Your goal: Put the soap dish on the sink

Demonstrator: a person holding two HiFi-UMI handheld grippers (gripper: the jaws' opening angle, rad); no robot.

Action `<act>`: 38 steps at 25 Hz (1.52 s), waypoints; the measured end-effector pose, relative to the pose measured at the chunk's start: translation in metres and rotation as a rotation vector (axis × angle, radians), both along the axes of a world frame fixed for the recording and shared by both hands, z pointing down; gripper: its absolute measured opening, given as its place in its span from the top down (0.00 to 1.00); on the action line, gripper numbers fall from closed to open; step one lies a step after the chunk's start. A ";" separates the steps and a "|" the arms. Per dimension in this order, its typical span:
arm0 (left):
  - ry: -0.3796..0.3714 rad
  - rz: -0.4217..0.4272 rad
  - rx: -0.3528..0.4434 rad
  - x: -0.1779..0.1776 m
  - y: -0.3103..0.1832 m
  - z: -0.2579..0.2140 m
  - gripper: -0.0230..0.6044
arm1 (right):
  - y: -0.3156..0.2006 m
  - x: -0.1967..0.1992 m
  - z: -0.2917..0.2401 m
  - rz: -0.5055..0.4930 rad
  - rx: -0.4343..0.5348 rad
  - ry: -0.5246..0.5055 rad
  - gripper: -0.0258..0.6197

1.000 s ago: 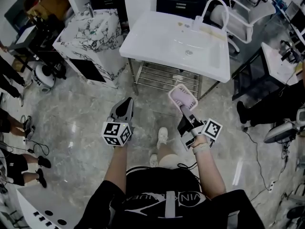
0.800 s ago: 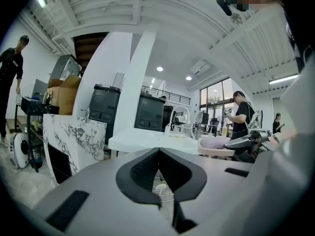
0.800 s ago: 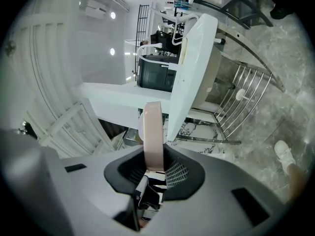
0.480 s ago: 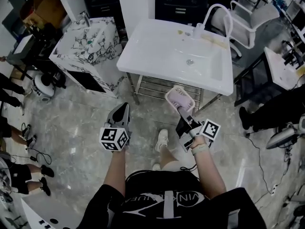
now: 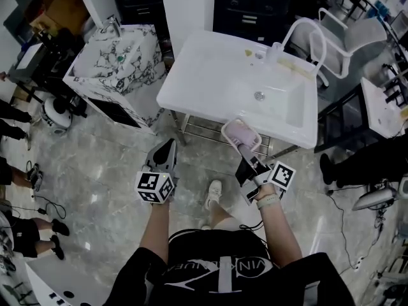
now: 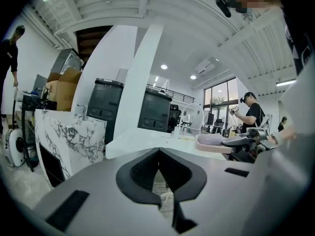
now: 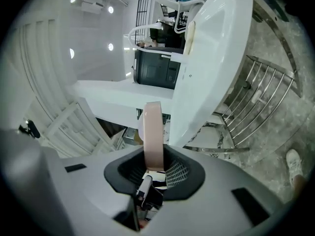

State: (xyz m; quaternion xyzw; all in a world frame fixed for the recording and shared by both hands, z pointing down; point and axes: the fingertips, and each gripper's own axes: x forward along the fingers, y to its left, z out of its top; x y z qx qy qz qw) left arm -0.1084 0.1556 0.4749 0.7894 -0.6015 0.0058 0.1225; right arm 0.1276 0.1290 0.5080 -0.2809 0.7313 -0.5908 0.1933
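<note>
Right gripper (image 5: 245, 146): jaws narrow, clamped on one end of the soap dish (image 5: 241, 132). In the right gripper view (image 7: 150, 173) the dish (image 7: 151, 127) stands edge-on between the pads.
Left gripper (image 5: 167, 148): jaws together and holding nothing. In the left gripper view (image 6: 158, 150) the tips meet.
Soap dish: pale pink, rectangular, with a raised rim. It is held out in the air at the near edge of the sink (image 5: 210, 75), not resting on it.
Writing: white lettering on the person's black shirt (image 5: 220, 266) begins "VIN"; the rest cannot be read. The marker cubes (image 5: 155, 187) carry black-and-white square patterns without letters.
Sink: white, with a flat counter part at the left and the basin at the right. It has a drain (image 5: 259, 95) and an arched white faucet (image 5: 294, 32).
Under the sink: a metal rack (image 5: 207, 129) of thin bars, just beyond the dish and lower.
Left of the sink: a marble-patterned vanity (image 5: 118, 56), close beside it.
Right of the sink: a white chair (image 5: 347, 40).
Floor: grey marbled tiles (image 5: 95, 171); the person's light shoe (image 5: 213, 193) shows between the grippers.
Bystanders: dark-clothed legs (image 5: 13, 116) at the left edge.
</note>
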 end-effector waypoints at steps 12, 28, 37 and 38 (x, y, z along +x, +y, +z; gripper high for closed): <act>-0.006 -0.029 -0.009 -0.020 -0.069 -0.007 0.94 | -0.076 -0.024 -0.005 -0.047 -0.014 0.004 0.83; -0.006 -0.071 -0.008 -0.030 -0.142 -0.013 0.94 | -0.153 -0.040 -0.003 -0.105 -0.045 0.017 0.83; -0.005 -0.084 0.011 -0.030 -0.161 -0.012 0.94 | -0.172 -0.045 0.003 -0.118 -0.054 0.026 0.83; -0.005 -0.083 0.010 -0.029 -0.162 -0.012 0.94 | -0.173 -0.045 0.003 -0.117 -0.057 0.026 0.83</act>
